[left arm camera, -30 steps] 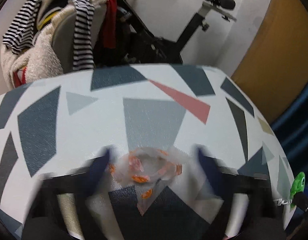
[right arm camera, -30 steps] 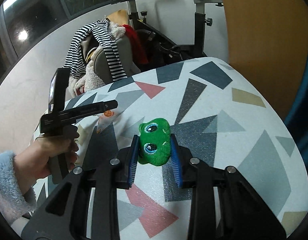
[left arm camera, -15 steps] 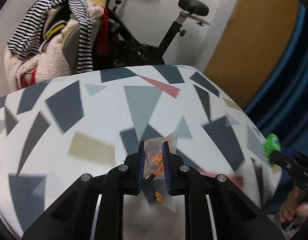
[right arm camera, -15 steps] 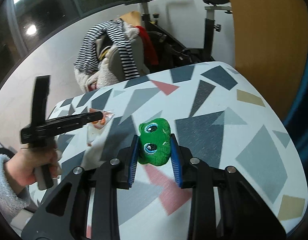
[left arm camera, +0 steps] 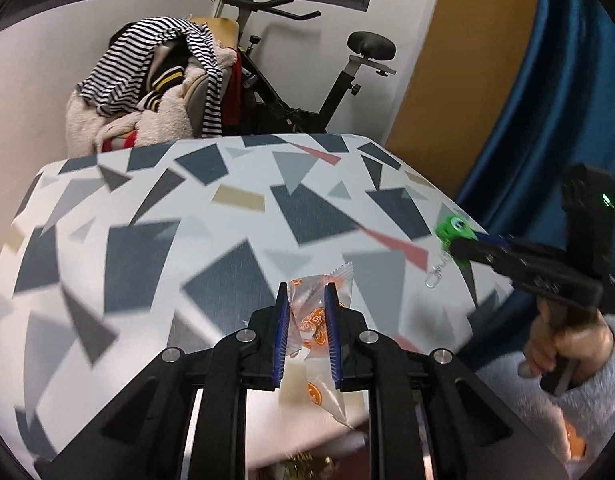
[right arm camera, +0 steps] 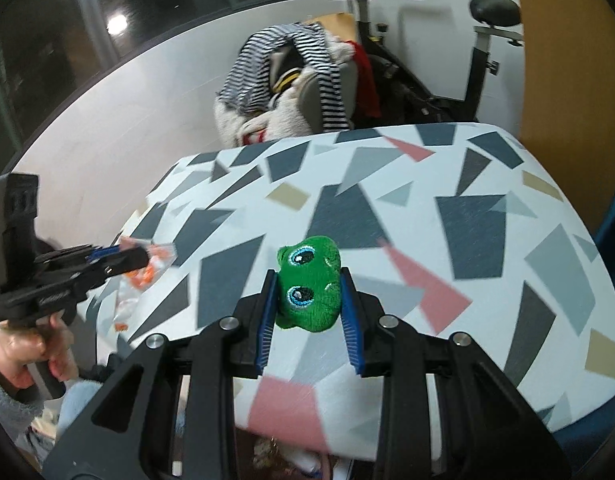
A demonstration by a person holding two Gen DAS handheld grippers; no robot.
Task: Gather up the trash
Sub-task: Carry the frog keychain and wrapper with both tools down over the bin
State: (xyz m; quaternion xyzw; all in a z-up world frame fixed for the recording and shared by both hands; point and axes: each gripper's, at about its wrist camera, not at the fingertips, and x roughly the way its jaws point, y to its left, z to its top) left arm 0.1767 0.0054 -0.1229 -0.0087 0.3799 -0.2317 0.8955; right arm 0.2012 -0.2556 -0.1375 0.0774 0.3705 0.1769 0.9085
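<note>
Clear wrapper [left arm camera: 307, 316] between tilted left tongs [left arm camera: 306, 320]

Even indoor light, motion-smeared tabletop [left arm camera: 155, 216], fisheye-bent dark corners, a lamp reflection [right arm camera: 116, 24] glaring.

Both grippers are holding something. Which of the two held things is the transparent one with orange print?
The plastic wrapper in the left gripper. It is clear, crinkled film with orange markings. The right gripper holds a green plush toy with embroidered blue eyes.
</note>
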